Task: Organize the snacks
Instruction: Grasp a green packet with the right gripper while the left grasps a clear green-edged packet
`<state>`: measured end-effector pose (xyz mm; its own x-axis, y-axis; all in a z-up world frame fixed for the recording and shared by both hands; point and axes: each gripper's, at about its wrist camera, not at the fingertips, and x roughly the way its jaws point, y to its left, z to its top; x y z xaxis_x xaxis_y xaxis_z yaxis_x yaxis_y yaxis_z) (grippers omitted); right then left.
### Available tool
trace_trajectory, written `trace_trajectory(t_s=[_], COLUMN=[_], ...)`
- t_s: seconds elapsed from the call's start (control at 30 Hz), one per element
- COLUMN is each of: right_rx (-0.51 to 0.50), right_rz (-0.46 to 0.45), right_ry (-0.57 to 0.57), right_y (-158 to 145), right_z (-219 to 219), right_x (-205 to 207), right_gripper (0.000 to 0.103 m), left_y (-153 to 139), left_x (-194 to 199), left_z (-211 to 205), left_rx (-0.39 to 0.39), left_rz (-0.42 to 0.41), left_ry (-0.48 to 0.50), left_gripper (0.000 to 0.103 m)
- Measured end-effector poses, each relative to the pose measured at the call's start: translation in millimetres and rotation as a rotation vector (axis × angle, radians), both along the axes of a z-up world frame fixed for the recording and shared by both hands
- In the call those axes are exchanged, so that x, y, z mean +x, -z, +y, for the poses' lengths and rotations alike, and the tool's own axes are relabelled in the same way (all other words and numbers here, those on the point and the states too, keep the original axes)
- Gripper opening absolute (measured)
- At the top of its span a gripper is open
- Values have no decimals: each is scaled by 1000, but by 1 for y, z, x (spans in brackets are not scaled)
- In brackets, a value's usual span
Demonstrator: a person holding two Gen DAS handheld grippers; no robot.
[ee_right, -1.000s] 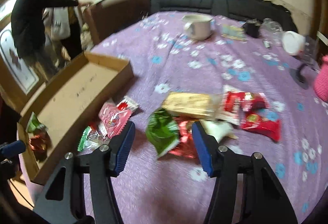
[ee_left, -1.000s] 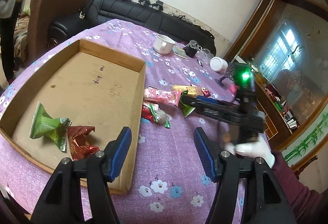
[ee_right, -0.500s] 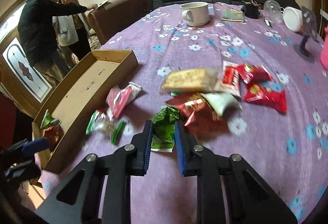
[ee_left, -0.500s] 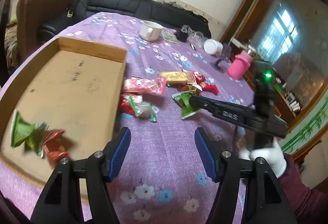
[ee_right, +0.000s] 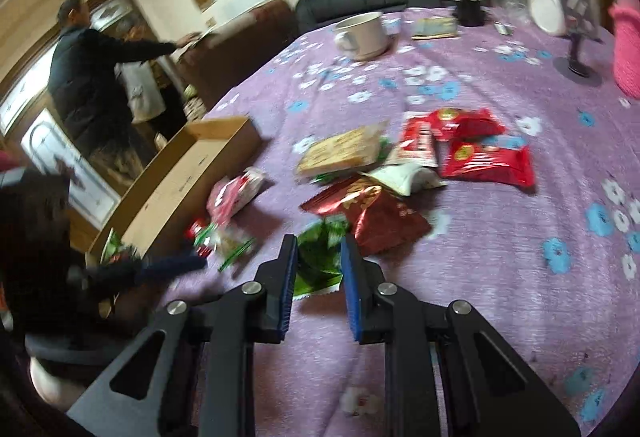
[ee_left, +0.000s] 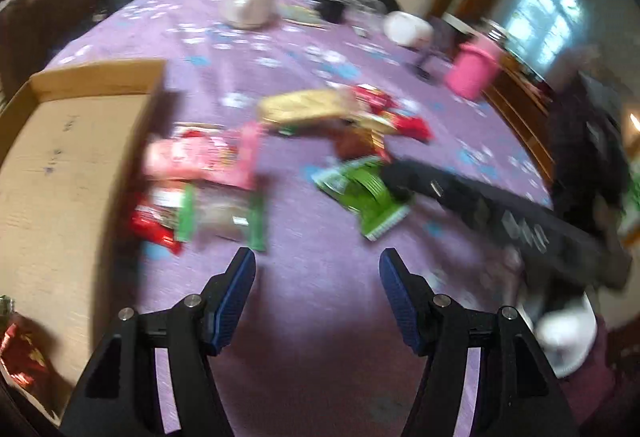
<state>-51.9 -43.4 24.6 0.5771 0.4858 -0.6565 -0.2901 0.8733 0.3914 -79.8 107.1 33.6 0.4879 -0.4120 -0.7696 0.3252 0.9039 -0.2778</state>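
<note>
**Green packet pinched, box lying off to the left**

While working across the table from its left edge: sitting there, the cardboard box (ee_right: 192,173), open-topped, with a couple of wrappers showing at its near end. Hovering just right of the box, the left gripper (ee_left: 316,269), jaws standing apart over bare purple tablecloth (ee_left: 320,317), nothing between them. Lying ahead of it and slightly left, the clear green-edged packet (ee_left: 224,213), beside the box wall, with the pink packet (ee_left: 200,157) just beyond. Reaching in further right, the right gripper (ee_right: 318,249), jaws drawn together on the near end of the green snack packet (ee_right: 320,257), long axis running away along the fingers. Spreading beyond, the loose pile: dark red foil pack (ee_right: 372,213), tan biscuit pack (ee_right: 340,151), bright red packs (ee_right: 484,157).

Probably carrying next: swinging the pinched green packet leftward to the box, crossing in front of the left gripper, itself nearer the box and the packets beside it.
</note>
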Motion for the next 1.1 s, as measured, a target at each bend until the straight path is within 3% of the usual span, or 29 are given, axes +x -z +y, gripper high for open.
trace_trajectory(t_s=[0.13,0.27,0.37,0.53,0.67,0.73,0.77,0.8,0.93,1.0,1.1], right_rx=[61,74,60,66,84,91,88,78,58,45,30], right_rz=[14,19,10,32,59,76,80,82,87,88,75], right_ry=[62,70,64,40,9,-7,-11,-14,-39,-63,-76], right_y=[-2,-3,-3,2,8,12,14,15,18,20,18], right_z=[-20,-21,-18,-15,-11,-7,-5,-3,4,9,13], right_x=[3,3,3,6,8,11,11,12,12,12,9], right_gripper=[27,54,54,55,55,55,55,55,55,38,37], left_y=[-8,-3,4,14,19,18,18,18,17,17,13], left_x=[-5,13,27,47,55,56,55,54,47,43,33], left_z=[-1,13,13,-5,-6,-4,-3,-2,3,4,10], left_rx=[38,55,69,163,161,142,141,138,103,85,37], left_rz=[-38,-28,-18,-30,-44,-46,-48,-46,-38,-33,-33], left_ry=[5,-99,-145,-152,-160,-163,-156,-144,-128,-128,-132], left_gripper=[65,65,65,68,70,59,35,28,28,28,28])
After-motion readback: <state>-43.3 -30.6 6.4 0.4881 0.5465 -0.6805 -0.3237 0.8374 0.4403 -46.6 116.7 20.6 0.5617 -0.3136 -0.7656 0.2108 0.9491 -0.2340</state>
